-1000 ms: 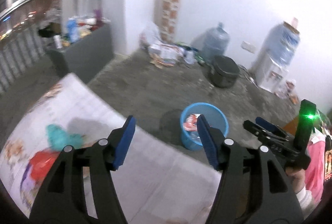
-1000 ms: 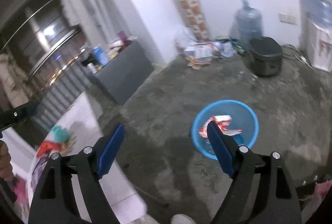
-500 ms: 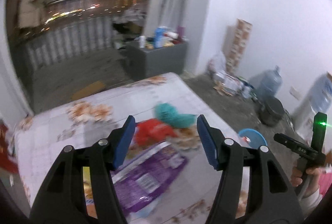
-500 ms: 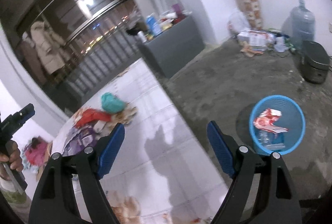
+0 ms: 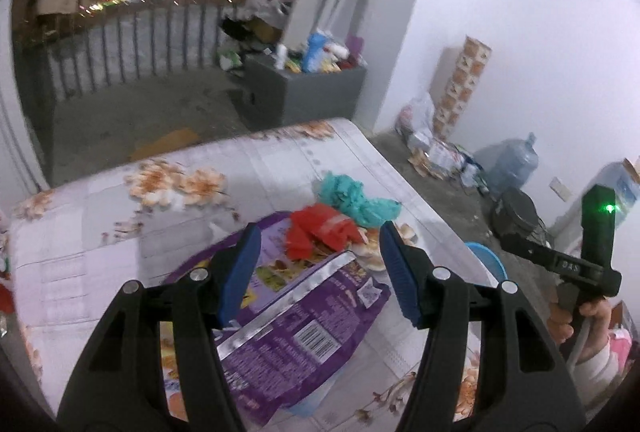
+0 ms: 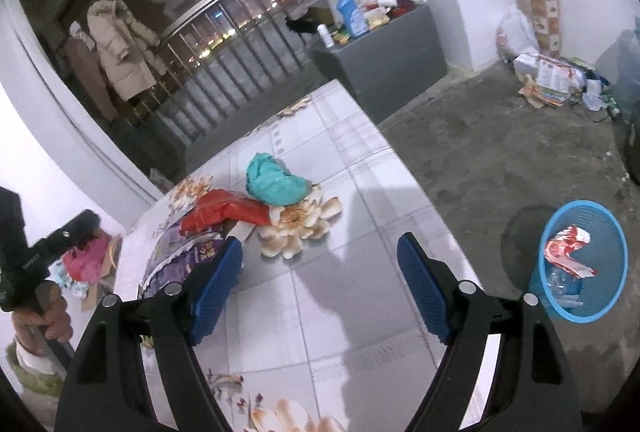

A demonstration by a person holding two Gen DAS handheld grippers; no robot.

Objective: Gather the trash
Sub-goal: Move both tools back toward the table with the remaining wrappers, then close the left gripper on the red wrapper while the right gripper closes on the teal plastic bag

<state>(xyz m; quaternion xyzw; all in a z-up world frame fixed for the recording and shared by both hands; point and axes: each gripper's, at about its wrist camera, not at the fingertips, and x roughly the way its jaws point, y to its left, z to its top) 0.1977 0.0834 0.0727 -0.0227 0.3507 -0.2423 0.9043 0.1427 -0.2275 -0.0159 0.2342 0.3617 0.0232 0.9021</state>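
A bare concrete floor (image 6: 480, 160) runs to white walls, with a night-lit balcony railing (image 5: 120, 52) behind and a grey cabinet (image 6: 384, 64) loaded with bottles. In front stands a table (image 6: 360, 312) under a floral cloth. On it the trash lies clustered: a large purple bag (image 5: 304, 332) flat on the cloth, a crumpled red wrapper (image 5: 320, 232) touching its far edge, and a teal wad (image 5: 352, 198) just beyond the wrapper. The left gripper (image 5: 320, 272) hangs over the purple bag with its blue pads spread and nothing pinched between them. The right gripper (image 6: 320, 288) is over bare cloth beside the pile, jaws wide apart and empty. A blue basket (image 6: 580, 268) sits on the floor past the table's edge, holding a red-and-white wrapper (image 6: 568, 248).
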